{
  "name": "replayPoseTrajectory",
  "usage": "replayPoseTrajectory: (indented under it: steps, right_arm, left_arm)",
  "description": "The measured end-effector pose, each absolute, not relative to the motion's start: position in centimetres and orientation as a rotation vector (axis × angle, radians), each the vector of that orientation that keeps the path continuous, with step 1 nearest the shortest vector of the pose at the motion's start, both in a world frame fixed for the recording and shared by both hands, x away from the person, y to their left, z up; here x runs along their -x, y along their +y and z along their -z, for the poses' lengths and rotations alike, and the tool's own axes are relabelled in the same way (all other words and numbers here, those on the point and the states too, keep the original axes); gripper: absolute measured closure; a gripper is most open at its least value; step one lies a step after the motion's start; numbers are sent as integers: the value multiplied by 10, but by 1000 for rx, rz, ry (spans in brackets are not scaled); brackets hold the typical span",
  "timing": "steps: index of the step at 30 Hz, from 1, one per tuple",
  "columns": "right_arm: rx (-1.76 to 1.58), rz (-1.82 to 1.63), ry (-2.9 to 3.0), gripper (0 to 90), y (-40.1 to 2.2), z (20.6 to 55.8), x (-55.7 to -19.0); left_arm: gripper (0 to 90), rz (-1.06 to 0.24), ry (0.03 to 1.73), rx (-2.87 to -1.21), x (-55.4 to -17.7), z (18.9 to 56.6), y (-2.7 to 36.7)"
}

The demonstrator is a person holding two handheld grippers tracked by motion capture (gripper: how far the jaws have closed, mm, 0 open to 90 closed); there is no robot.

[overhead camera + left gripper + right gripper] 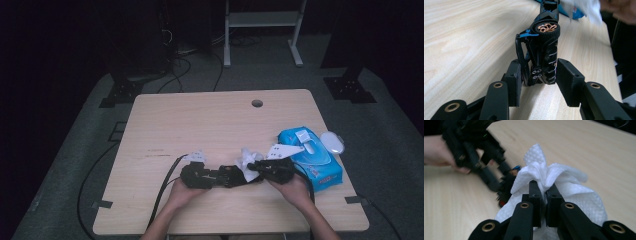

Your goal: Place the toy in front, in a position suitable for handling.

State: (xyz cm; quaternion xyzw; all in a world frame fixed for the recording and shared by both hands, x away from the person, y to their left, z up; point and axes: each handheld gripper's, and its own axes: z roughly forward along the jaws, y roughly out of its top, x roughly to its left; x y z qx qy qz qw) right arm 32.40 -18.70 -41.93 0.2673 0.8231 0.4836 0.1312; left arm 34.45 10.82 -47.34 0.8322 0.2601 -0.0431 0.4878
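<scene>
The step in hand looks like wiping a black toy car (541, 55): the left tool (537, 81) grips it across its body, one pad on each flank, and holds it tipped on its side, a bronze-spoked wheel facing up, close over the wooden surface (210, 125). The right tool (543, 192) has its jaws pressed together on a bunched fold of a white wet wipe (554, 176), the rest of the sheet puffing out around and below the pads.

In the high view the two meet near the front edge of the surface, the left tool (225, 176) reaching toward the right tool (257, 169), with the wet wipe (247, 161) against the car's far end (how firmly it touches I cannot tell).

Next, I judge, the wipe must be drawn along the car's body while the left grip stays firm; the car's thin blue parts could catch the cloth.

Just right of the car lies a blue pack of wet wipes (312, 157), and beyond that a white computer mouse (332, 142). Both sit close to the right hand's sweep; the pack is the likelier thing to be nudged. A cable hole (257, 103) lies well away, at the back.
</scene>
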Motion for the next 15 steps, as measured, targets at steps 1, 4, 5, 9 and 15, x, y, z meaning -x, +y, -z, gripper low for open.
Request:
replayPoseTrajectory:
  steps: [1,4,5,9,15]
  right_arm:
    - [-789,-1405,2377,851,-189,417,-326]
    - [-809,-1369,2384,850,-193,416,-330]
    - [-817,-1339,2403,850,-193,420,-331]
    - [-838,-1330,2429,850,-194,429,-331]
    - [-803,-1317,2437,850,-194,429,-322]
  left_arm:
    - [565,89,620,-2028,-343,473,108]
    - [565,36,582,-2052,-339,472,106]
    - [566,26,575,-2056,-338,472,106]
    - [573,-21,532,-2079,-333,471,105]
    - [478,-35,497,-2064,-329,470,99]
